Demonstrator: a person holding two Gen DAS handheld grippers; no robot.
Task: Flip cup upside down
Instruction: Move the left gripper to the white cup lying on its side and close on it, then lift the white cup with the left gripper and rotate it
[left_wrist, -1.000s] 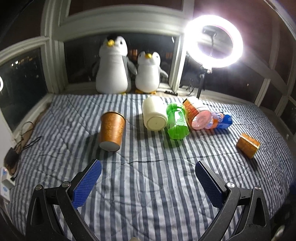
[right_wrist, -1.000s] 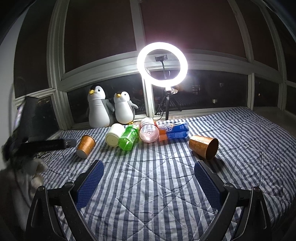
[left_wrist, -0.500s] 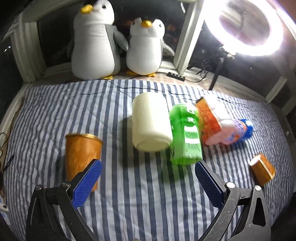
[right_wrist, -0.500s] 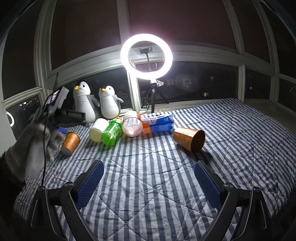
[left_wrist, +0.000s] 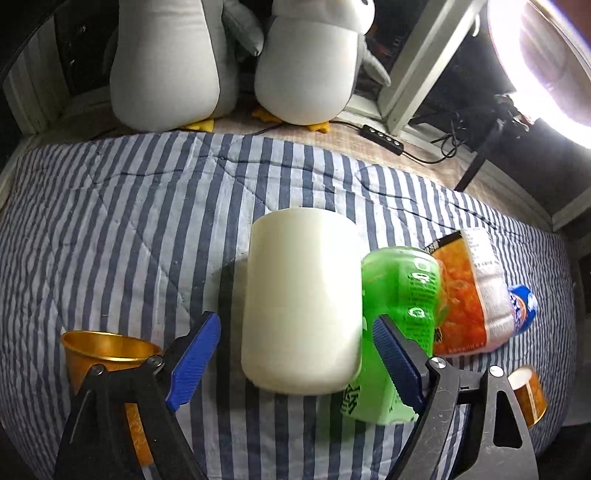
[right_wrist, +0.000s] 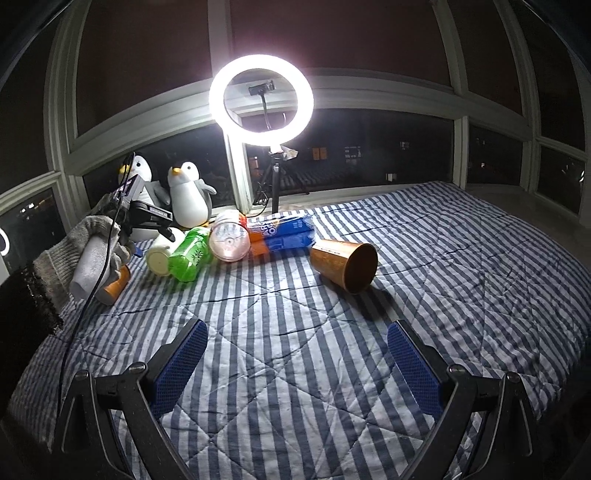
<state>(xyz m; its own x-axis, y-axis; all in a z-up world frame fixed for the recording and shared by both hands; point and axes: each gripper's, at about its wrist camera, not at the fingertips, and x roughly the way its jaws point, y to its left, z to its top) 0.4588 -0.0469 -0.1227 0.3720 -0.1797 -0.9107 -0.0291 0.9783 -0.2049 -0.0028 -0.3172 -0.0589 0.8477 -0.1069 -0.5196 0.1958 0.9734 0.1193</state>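
Observation:
A white cup lies on its side on the striped bed cover; it also shows in the right wrist view. My left gripper is open, its blue pads on either side of the cup's near end, not touching. A copper cup stands upright at the lower left, partly behind the left finger. A second copper cup lies on its side mid-bed, mouth toward the camera. My right gripper is open and empty over bare cover, well short of that cup.
A green bottle lies against the white cup's right side, then an orange jar and a blue packet. Two plush penguins stand on the sill. A ring light stands behind.
My left gripper has moved forward and down onto the white cup, which now sits between its pads. The right gripper has drifted slightly right and stays open.

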